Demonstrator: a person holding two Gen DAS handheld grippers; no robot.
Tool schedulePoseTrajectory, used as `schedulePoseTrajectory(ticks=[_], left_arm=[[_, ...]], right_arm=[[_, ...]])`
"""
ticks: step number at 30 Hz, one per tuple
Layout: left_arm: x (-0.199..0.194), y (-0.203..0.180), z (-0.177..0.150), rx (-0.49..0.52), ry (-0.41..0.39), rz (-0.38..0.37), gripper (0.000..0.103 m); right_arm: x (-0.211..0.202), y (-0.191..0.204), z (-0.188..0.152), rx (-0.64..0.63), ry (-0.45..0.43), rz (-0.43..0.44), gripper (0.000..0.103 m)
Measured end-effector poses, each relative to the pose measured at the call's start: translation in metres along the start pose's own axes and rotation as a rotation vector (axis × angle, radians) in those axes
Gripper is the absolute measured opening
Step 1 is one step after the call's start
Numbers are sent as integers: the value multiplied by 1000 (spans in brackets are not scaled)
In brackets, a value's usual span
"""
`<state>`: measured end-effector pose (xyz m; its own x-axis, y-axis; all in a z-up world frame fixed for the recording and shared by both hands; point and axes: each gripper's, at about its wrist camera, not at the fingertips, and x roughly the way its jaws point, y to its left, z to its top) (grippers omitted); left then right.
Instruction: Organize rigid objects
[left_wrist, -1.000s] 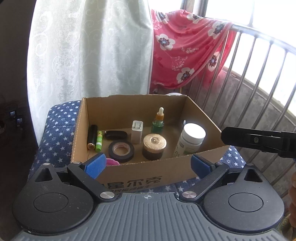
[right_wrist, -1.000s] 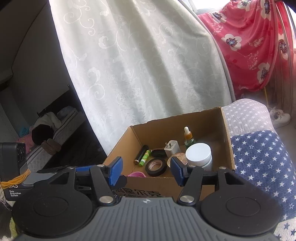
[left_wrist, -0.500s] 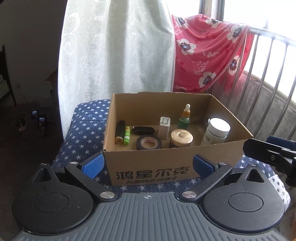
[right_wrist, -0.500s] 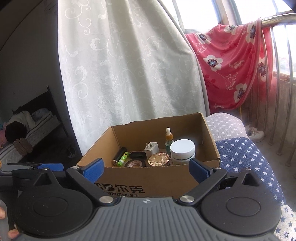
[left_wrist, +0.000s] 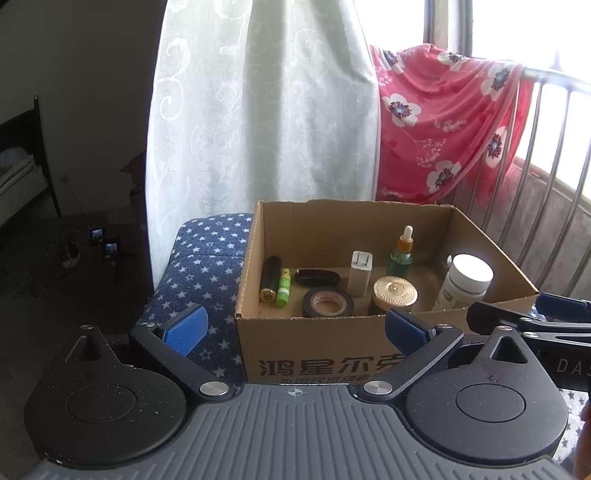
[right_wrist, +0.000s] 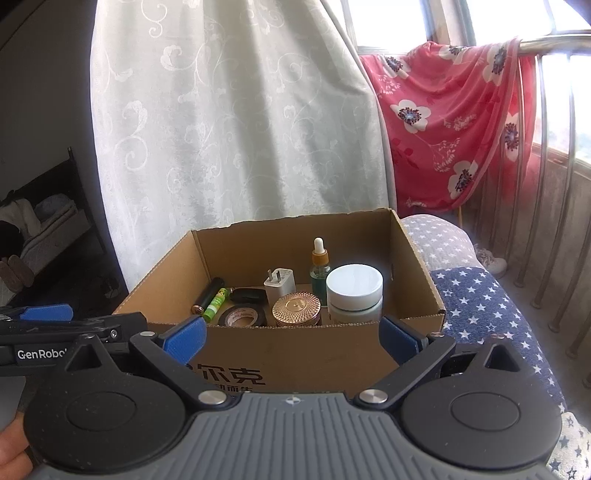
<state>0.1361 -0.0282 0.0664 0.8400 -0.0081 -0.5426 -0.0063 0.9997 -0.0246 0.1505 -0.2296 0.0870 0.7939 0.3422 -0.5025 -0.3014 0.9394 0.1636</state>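
Right claw (right_wrist: 291, 338): blue pads spread wide, having just opened out, nothing between them. It hangs low before the near wall of the cardboard box (right_wrist: 295, 362), angled down toward it. Left claw (left_wrist: 293, 326): pads apart too, empty, level with the same near wall.

Box contents, all beyond the claws. Straight ahead of the right claw, a gold-lidded jar (right_wrist: 296, 309), with a roll of black tape (right_wrist: 242, 317) to its left. Just right of the jar, a white-capped jar (right_wrist: 354, 291). Further back, a white plug (right_wrist: 279, 282) and a dropper bottle (right_wrist: 320, 269). Far left, a battery (right_wrist: 207, 295), a green tube (right_wrist: 215, 303), a black fob (right_wrist: 248, 294).

Judged step: everything looks boxed; both claws are free. Either sorting is near done or a fresh pick comes next. Any pick calls for lifting over the near wall first.

In the way: the box wall itself; items stand close, so the jars crowd each other. Curtain (right_wrist: 229, 122) behind, starred cushion (right_wrist: 476, 295) to the right.
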Motion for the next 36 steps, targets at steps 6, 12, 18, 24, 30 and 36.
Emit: schedulePoseTrajectory(ticks=[6, 12, 18, 24, 30, 36], left_arm=[[5, -3, 3, 20, -17, 23, 103], [10, -5, 4, 37, -29, 36, 103], [12, -6, 5, 47, -21, 36, 102], [13, -5, 5, 47, -22, 36, 102], [13, -5, 5, 49, -18, 35, 102], [12, -3, 5, 48, -10, 34, 101]], right_arm=[[6, -4, 3, 1, 6, -3, 102], [10, -6, 4, -2, 10, -10, 102], [13, -8, 5, -3, 15, -14, 102], [12, -7, 6, -9, 11, -18, 102], [12, -7, 5, -11, 11, -19, 102], [11, -8, 5, -10, 12, -18, 102]])
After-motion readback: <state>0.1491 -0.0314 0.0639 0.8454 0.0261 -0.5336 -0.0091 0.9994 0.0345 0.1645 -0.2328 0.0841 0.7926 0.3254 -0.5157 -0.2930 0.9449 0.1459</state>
